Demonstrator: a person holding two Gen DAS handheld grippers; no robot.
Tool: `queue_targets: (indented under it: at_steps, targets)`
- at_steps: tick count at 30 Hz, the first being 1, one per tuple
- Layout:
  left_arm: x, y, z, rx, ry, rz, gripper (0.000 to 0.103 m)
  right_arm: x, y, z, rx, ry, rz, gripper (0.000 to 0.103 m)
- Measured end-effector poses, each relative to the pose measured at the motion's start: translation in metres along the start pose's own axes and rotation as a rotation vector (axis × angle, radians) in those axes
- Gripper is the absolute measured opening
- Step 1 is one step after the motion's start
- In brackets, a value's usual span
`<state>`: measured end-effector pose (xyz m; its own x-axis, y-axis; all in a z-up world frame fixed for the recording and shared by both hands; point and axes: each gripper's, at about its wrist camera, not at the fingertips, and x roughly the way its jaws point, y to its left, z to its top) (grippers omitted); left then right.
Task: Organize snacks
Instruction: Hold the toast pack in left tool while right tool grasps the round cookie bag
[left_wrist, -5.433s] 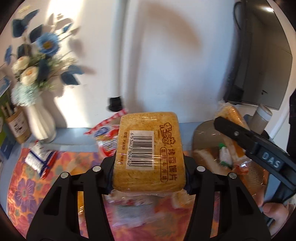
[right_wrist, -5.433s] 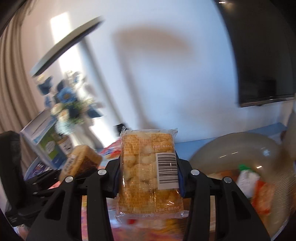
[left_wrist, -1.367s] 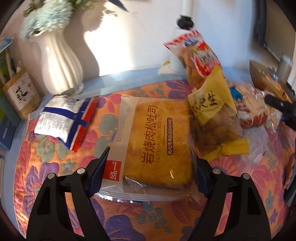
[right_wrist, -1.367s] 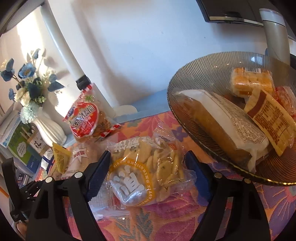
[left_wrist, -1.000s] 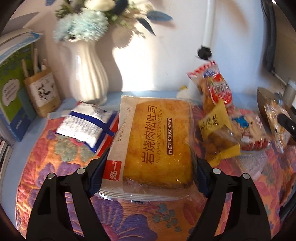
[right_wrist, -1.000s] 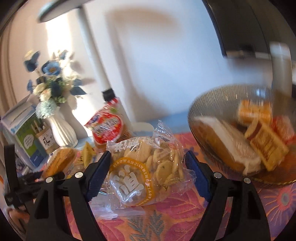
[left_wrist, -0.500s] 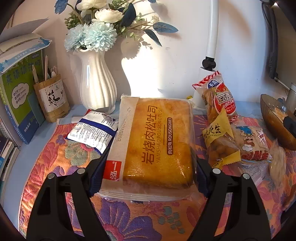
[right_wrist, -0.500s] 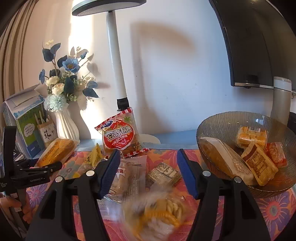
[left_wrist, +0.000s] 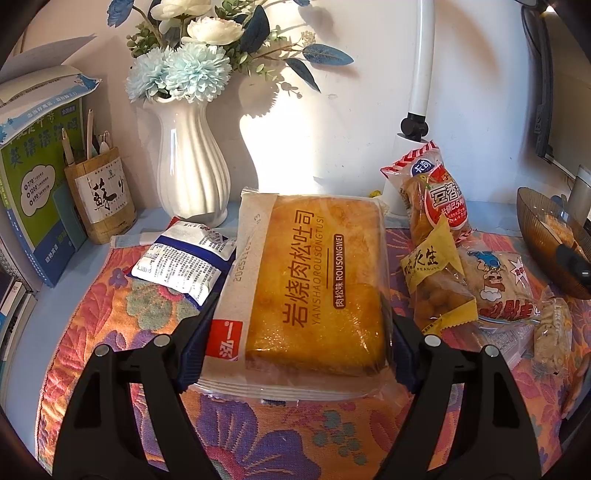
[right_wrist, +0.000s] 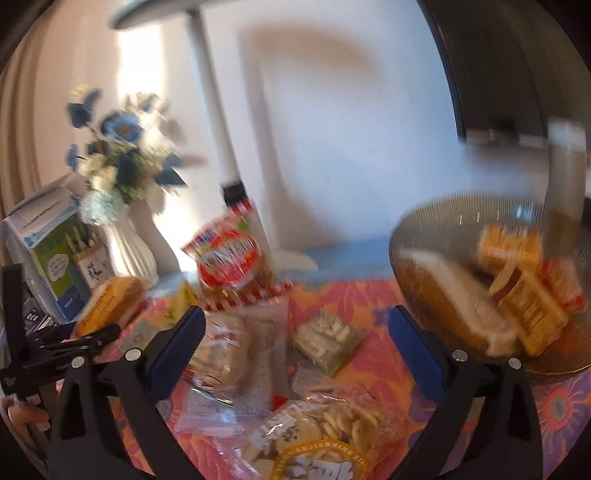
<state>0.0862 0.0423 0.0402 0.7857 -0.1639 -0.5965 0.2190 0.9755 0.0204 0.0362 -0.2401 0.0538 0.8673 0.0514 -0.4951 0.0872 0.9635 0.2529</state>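
My left gripper (left_wrist: 295, 343) is shut on a large pack of golden toast bread (left_wrist: 310, 284) and holds it above the flowered cloth; it also shows in the right wrist view (right_wrist: 110, 302). My right gripper (right_wrist: 295, 347) is open and empty. A clear bag of cracker snacks (right_wrist: 325, 435) lies on the cloth just below it. The ribbed glass bowl (right_wrist: 424, 236) at the right holds a long bread pack (right_wrist: 454, 299) and several small packs. Loose snacks lie on the cloth: a red bag (left_wrist: 436, 192), a yellow peanut bag (left_wrist: 436, 284), a blue-and-white pack (left_wrist: 181, 266).
A white vase of flowers (left_wrist: 188, 162), a pen holder (left_wrist: 99, 195) and books (left_wrist: 33, 177) stand at the back left. A white lamp post (left_wrist: 417, 88) rises at the back. A dark screen (right_wrist: 517, 66) hangs on the wall at the right.
My right gripper opened and the cracker bag dropped out onto the cloth. My left gripper lifted the toast pack off the cloth and drew back. The right view is blurred by motion.
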Motion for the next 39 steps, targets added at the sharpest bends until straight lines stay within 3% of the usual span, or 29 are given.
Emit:
queue_targets:
  at_steps: [6, 7, 8, 10, 13, 15, 18, 19, 20, 21, 22, 25, 28, 31, 33, 34, 36, 39]
  targets:
    - [0.001, -0.001, 0.001, 0.008, 0.007, -0.009, 0.079, 0.046, -0.006, -0.004, 0.043, 0.236, 0.000, 0.097]
    - [0.001, 0.000, 0.001, 0.009, 0.007, -0.010, 0.079, 0.048, -0.007, -0.005, 0.050, 0.248, 0.014, 0.077]
    - [0.001, 0.000, 0.000, 0.009, 0.008, -0.008, 0.079, 0.050, -0.007, -0.006, 0.050, 0.257, -0.027, 0.036]
    - [0.001, 0.000, 0.001, 0.009, 0.009, -0.010, 0.079, 0.049, -0.008, -0.007, 0.054, 0.255, -0.046, 0.016]
    - [0.001, 0.000, 0.001, 0.010, 0.008, -0.009, 0.079, 0.038, -0.010, -0.008, 0.071, 0.209, 0.029, 0.002]
    - [0.001, 0.000, 0.001, 0.011, 0.009, -0.011, 0.079, 0.029, -0.014, -0.009, 0.097, 0.170, 0.068, 0.002]
    - [0.002, 0.001, 0.001, 0.009, 0.009, -0.014, 0.079, 0.019, -0.022, -0.014, 0.155, 0.178, 0.118, 0.008]
    - [0.001, 0.001, 0.001, 0.009, 0.007, -0.014, 0.079, 0.014, -0.025, -0.017, 0.178, 0.172, 0.155, 0.026]
    - [0.001, 0.001, 0.001, 0.010, 0.006, -0.014, 0.079, 0.005, -0.028, -0.018, 0.198, 0.145, 0.185, 0.067]
    - [0.001, 0.001, 0.001, 0.011, 0.006, -0.016, 0.079, 0.001, -0.028, -0.017, 0.206, 0.122, 0.186, 0.094]
    - [0.000, 0.001, 0.001, 0.010, 0.006, -0.019, 0.079, -0.006, -0.026, -0.017, 0.200, 0.097, 0.179, 0.098]
    - [0.001, 0.002, 0.001, 0.002, 0.010, -0.023, 0.079, 0.013, -0.006, -0.021, 0.083, 0.232, 0.084, 0.098]
    - [0.001, 0.002, 0.001, -0.004, 0.013, -0.023, 0.079, 0.035, 0.012, -0.026, 0.000, 0.370, 0.078, 0.098]
    - [0.001, 0.002, 0.001, -0.006, 0.013, -0.021, 0.079, 0.035, 0.017, -0.027, -0.023, 0.375, 0.076, 0.096]
    - [0.001, 0.001, 0.001, -0.005, 0.013, -0.020, 0.079, 0.029, 0.023, -0.028, -0.053, 0.347, 0.091, 0.053]
    - [0.001, 0.001, 0.001, -0.005, 0.012, -0.020, 0.079, 0.027, 0.026, -0.031, -0.059, 0.336, 0.101, 0.038]
    - [0.001, 0.002, 0.001, -0.006, 0.012, -0.020, 0.079, 0.021, 0.032, -0.031, -0.093, 0.304, 0.095, 0.030]
    - [0.000, 0.001, 0.001, -0.008, 0.006, -0.021, 0.079, 0.008, 0.024, -0.028, -0.052, 0.224, 0.124, 0.027]
